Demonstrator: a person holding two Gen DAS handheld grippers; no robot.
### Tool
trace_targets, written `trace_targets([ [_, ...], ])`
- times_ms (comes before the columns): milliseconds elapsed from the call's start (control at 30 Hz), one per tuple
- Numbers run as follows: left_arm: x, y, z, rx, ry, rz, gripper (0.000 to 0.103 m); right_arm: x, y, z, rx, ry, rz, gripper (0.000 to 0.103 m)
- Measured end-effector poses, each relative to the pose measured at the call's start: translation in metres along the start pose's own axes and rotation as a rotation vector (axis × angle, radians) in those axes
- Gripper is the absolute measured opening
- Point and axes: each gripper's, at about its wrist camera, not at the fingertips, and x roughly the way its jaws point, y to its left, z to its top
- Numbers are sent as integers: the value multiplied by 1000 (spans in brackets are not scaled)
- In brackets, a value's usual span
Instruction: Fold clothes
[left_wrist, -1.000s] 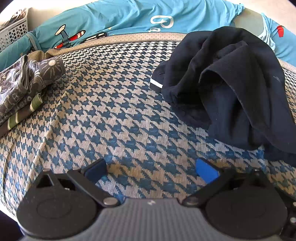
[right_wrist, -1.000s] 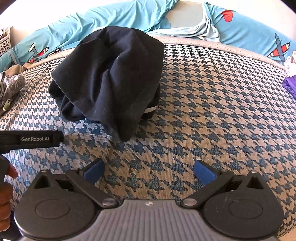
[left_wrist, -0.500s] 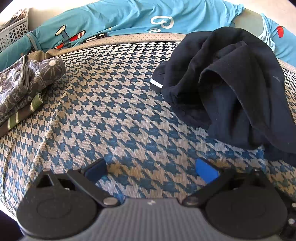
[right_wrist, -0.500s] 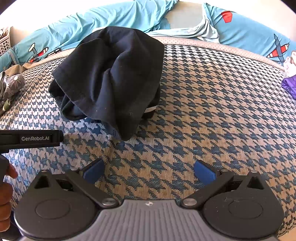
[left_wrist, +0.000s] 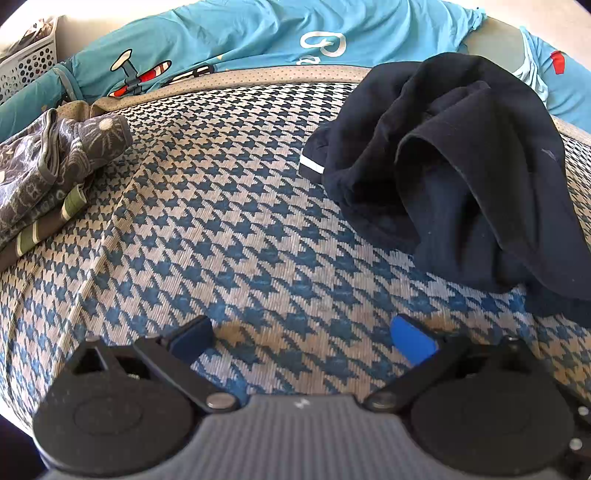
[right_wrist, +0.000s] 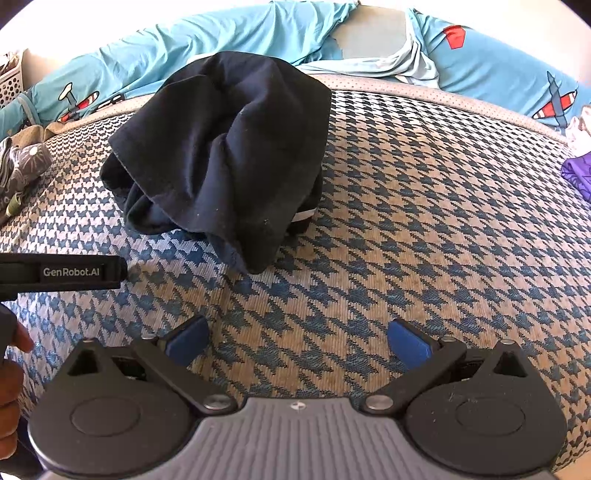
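Nothing has shifted since a second ago: my left gripper (left_wrist: 301, 341) and right gripper (right_wrist: 297, 339) hover spread wide, empty, just short of the crumpled black garment (right_wrist: 221, 155) heaped on the houndstooth cover (right_wrist: 424, 206).

A houndstooth cover (left_wrist: 229, 221) fills the middle. At twelve o'clock lies a blue sheet (left_wrist: 258, 33) with aeroplanes; at ten o'clock stands a white basket (left_wrist: 26, 62).

Matt dark garment (right_wrist: 221, 147) (soft cloth), woven houndstooth cover (right_wrist: 424, 221)
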Motion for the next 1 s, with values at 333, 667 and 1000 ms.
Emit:
trace_targets([
  [333,-2,1,-2,4,-2,-6,103,0,2,-3,-19,-11,-8,103],
  [667,-3,1,-3,8,-4,-12,103,1,4,-5,-29,-18,-11,103],
  [1000,-3,0,-4,7,-6,-13,103,1,4,-6,-34,-27,-16,103],
])
